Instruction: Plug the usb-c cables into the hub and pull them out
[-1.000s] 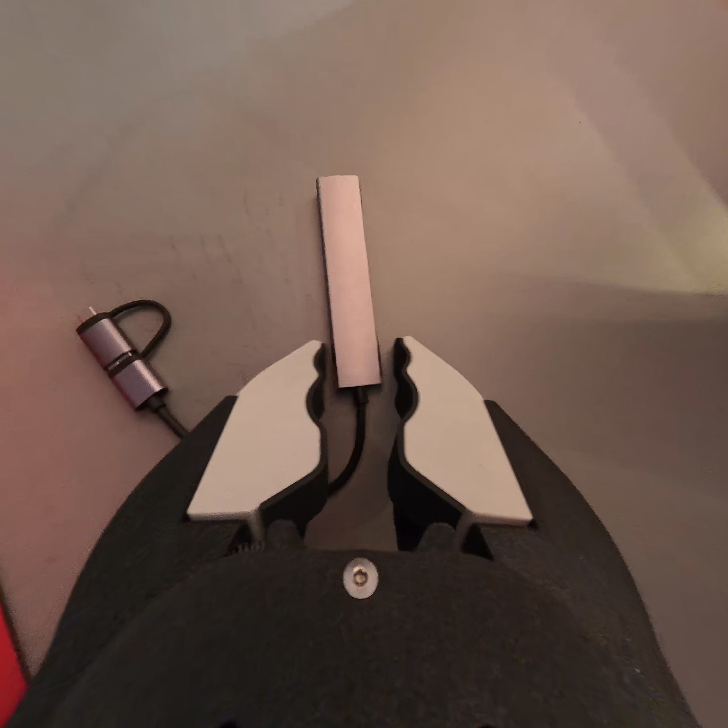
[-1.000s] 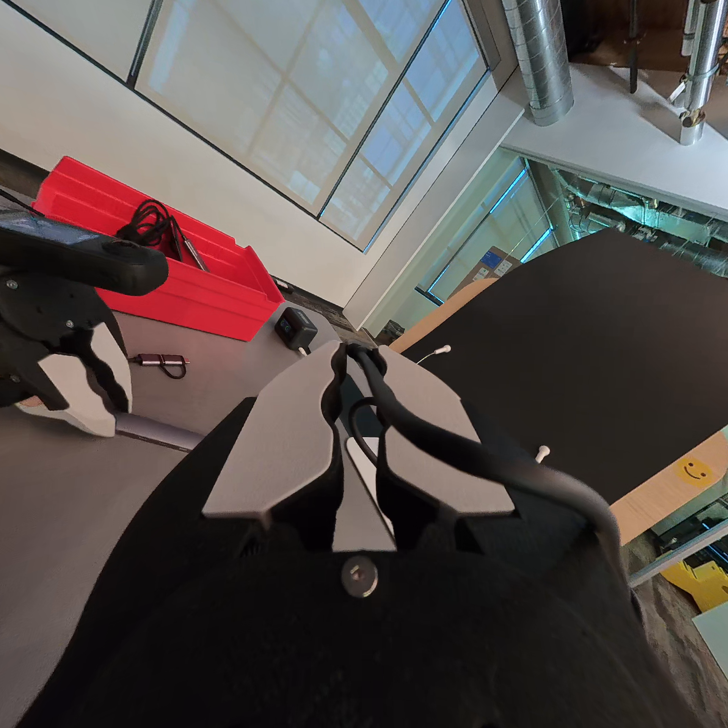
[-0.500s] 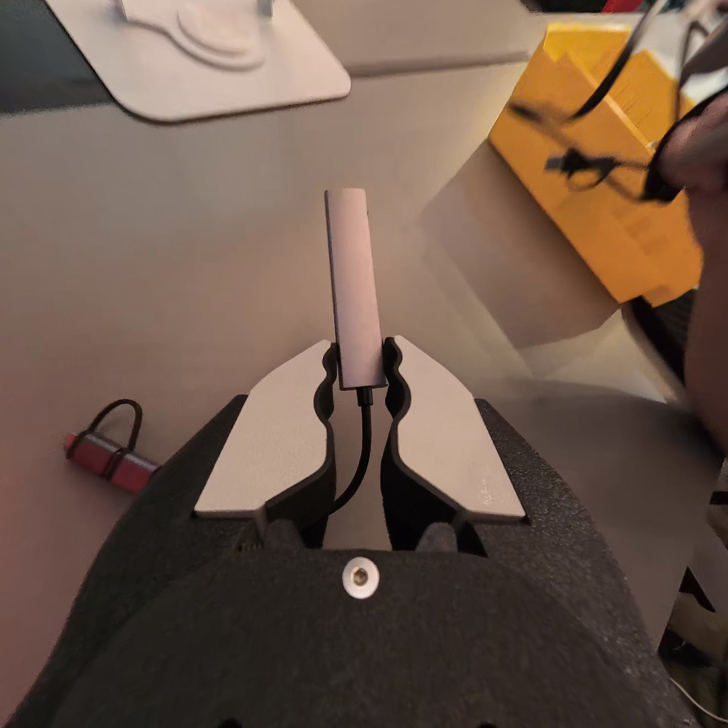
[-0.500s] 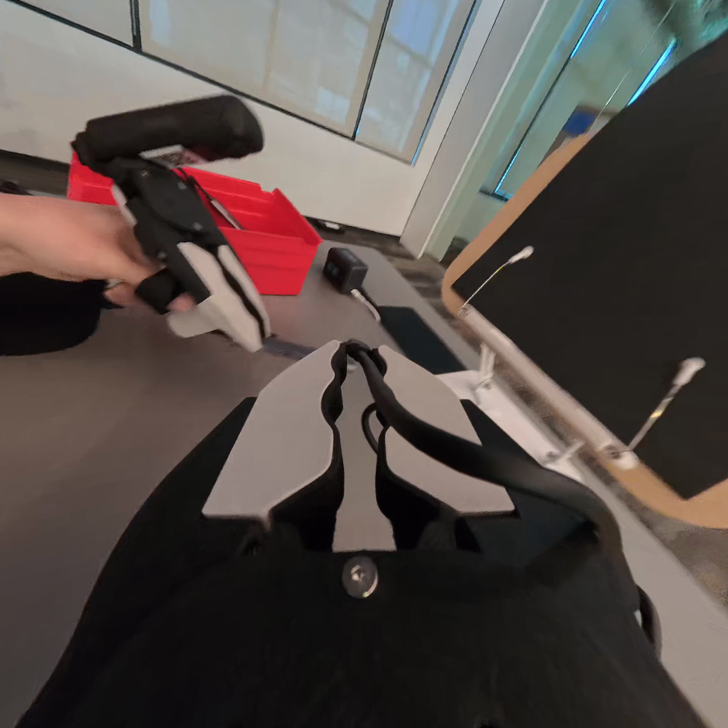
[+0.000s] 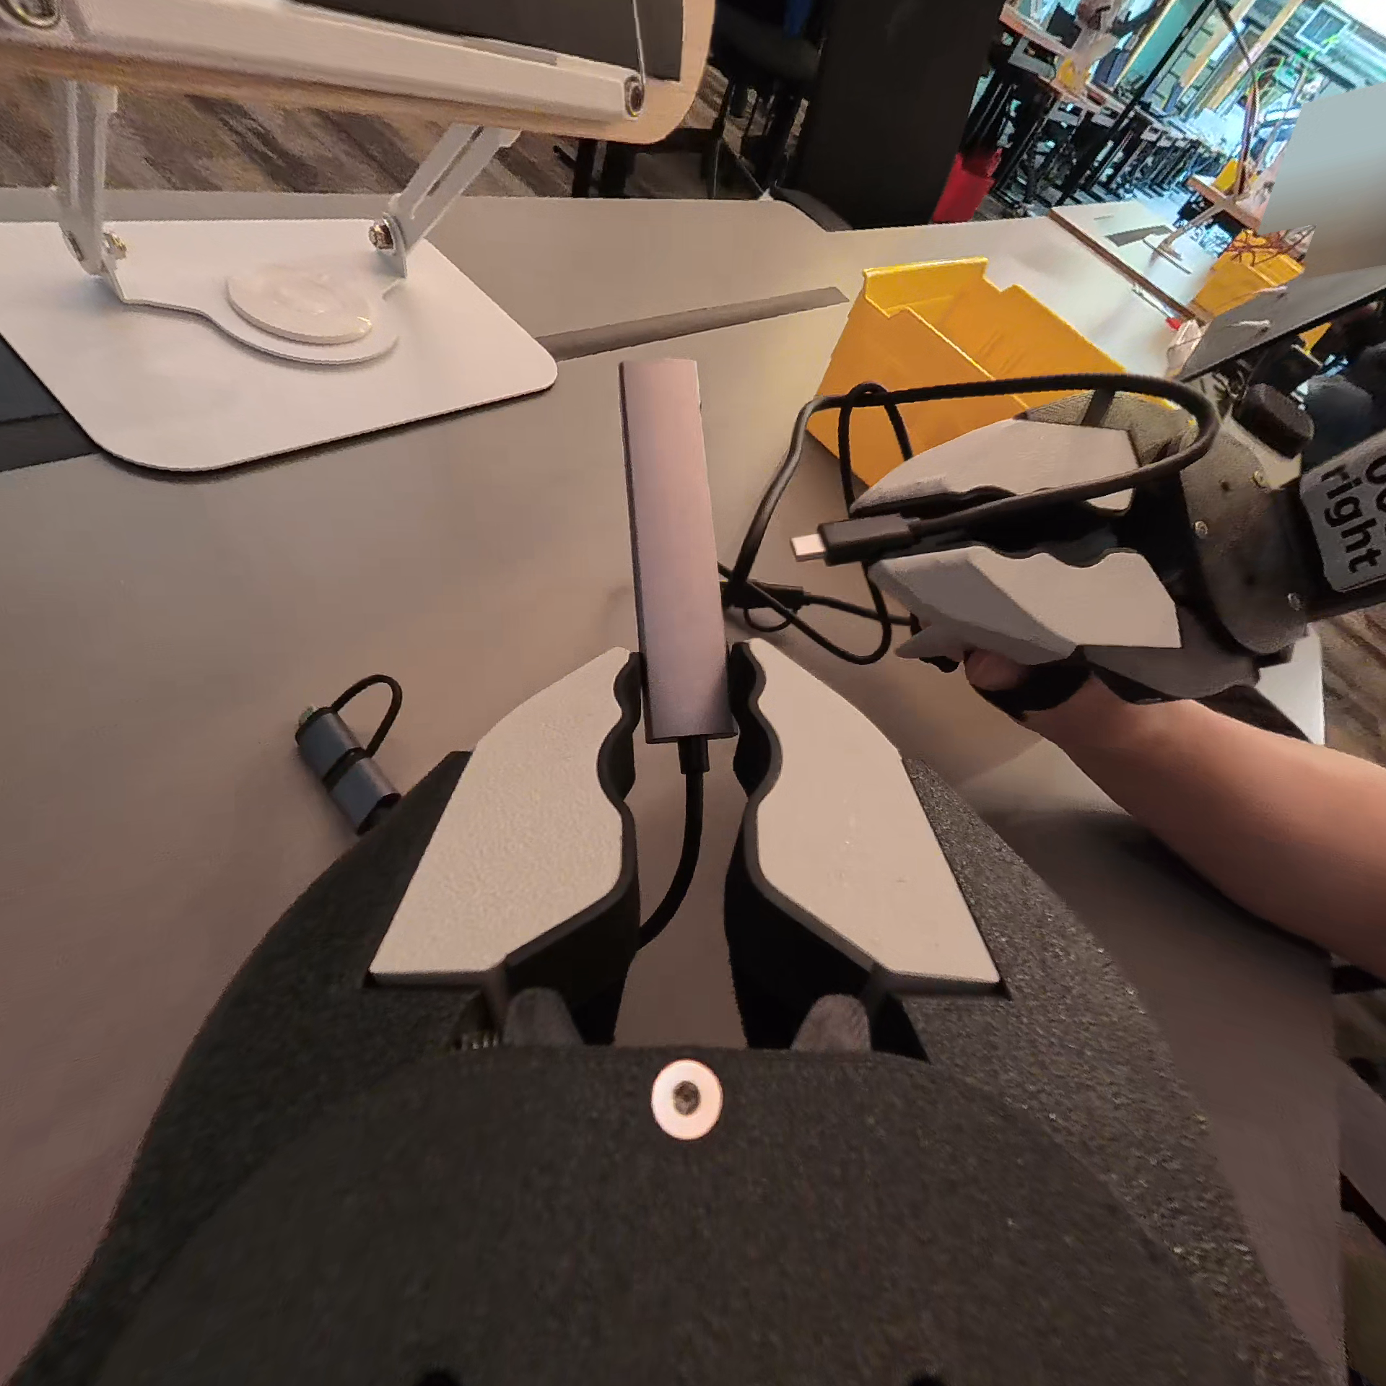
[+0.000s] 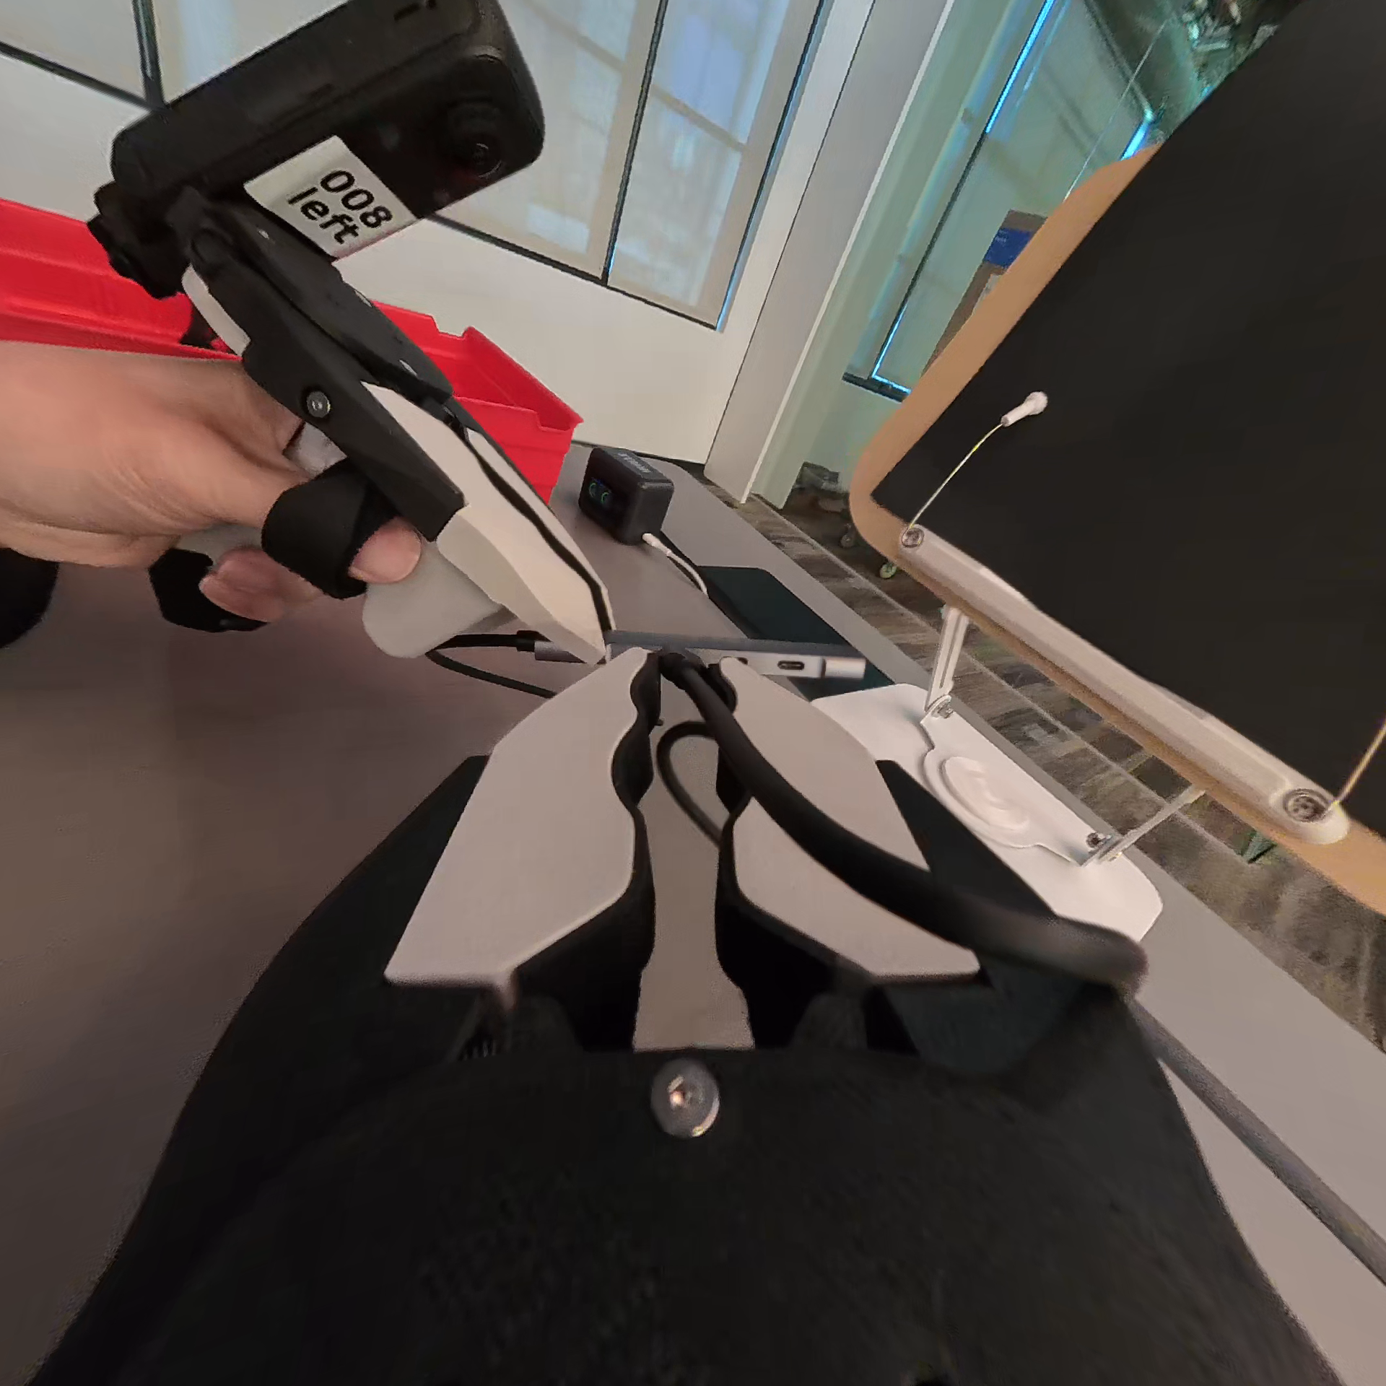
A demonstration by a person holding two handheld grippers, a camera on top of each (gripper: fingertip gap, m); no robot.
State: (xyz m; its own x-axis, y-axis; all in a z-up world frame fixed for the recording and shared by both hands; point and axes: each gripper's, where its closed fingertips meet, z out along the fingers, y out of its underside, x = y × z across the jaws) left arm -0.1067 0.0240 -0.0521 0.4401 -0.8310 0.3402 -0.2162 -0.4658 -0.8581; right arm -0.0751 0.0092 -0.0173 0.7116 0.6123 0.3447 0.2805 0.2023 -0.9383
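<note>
No plug is in yet: the left hand-held gripper (image 5: 686, 679) clamps the near end of the grey hub (image 5: 670, 540) above the table (image 5: 300, 585), while the right hand-held gripper (image 5: 874, 536) pinches a black usb-c cable (image 5: 862, 538), its plug just right of the hub, so insertion and pull-out remain.

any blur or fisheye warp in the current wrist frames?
Left wrist view: sharp; slim grey metal hub and black USB-C plug crisp; edges bowed by wide-angle. Right wrist view: the hub crisp, black cable near lens soft, window frames curved.
</note>
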